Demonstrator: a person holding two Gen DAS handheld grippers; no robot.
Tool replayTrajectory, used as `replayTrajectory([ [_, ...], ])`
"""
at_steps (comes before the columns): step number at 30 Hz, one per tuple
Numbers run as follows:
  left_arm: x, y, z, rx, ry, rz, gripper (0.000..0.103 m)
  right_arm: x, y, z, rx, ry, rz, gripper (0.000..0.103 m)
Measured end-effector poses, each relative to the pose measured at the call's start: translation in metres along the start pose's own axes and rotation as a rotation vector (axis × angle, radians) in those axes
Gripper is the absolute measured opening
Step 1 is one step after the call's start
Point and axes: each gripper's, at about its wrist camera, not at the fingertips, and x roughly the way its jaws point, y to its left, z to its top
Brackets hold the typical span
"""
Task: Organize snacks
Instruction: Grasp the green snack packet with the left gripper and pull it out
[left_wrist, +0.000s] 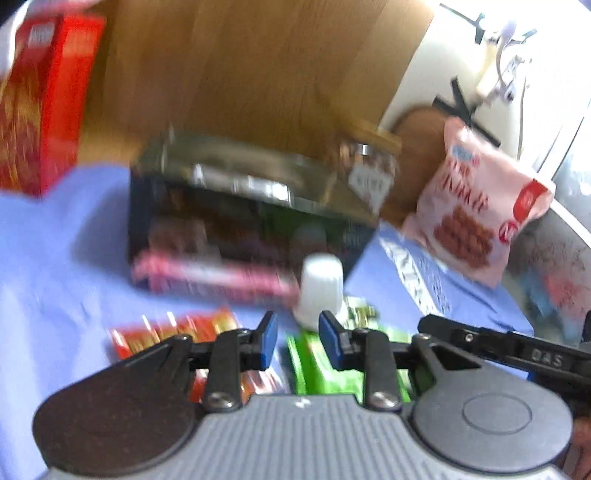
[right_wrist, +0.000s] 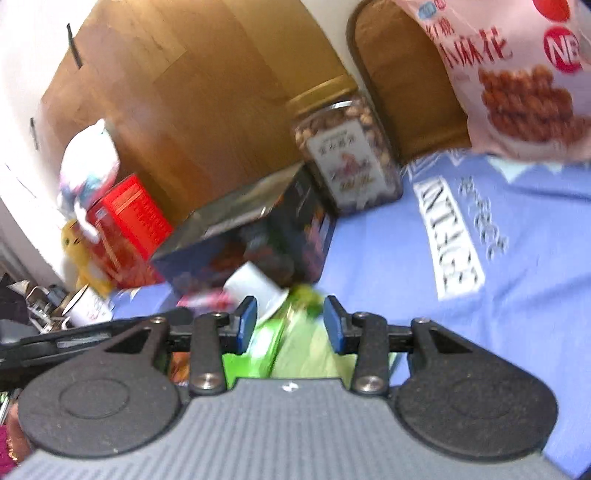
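- Left wrist view — mounted behind its own fingers (left_wrist: 271, 338), angled down over the blue cloth (left_wrist: 55, 258), close to the dark box (left_wrist: 240, 206).
- Right wrist view — same mounting, angled down, looking at that box (right_wrist: 258, 236) from its right.
- Shared ground — box, white cup (left_wrist: 321, 288) (right_wrist: 255, 291), green packet (left_wrist: 321, 373) (right_wrist: 295, 343), nut jar (left_wrist: 369, 166) (right_wrist: 351, 158), pink bag (left_wrist: 476, 210) (right_wrist: 517, 74), red carton (left_wrist: 40, 107) (right_wrist: 125, 229).
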Motion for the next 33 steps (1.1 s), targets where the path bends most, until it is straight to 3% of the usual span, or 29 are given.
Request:
replayTrajectory([
  [4, 0.009, 0.004, -0.016, -0.062, 0.042, -0.029, 0.028, 0.010, 0.016, -0.012, -0.031, 0.030, 0.020, 0.041],
  [8, 0.003, 0.006, -0.022, -0.101, 0.046, -0.052, 0.022, 0.021, 0.022, -0.022, -0.044, 0.053, 0.008, 0.029],
  [13, -0.023, 0.005, -0.040, -0.077, 0.049, -0.039, 0.021, 0.014, 0.035, -0.045, -0.062, 0.118, 0.012, 0.027],
  [23, -0.103, -0.003, -0.115, -0.029, 0.053, -0.069, 0.022, -0.049, 0.055, -0.108, -0.054, 0.150, 0.109, 0.027],
  [33, -0.151, -0.018, -0.165, -0.004, 0.039, -0.070, 0.023, -0.092, 0.070, -0.149, -0.083, 0.163, 0.142, 0.029],
])
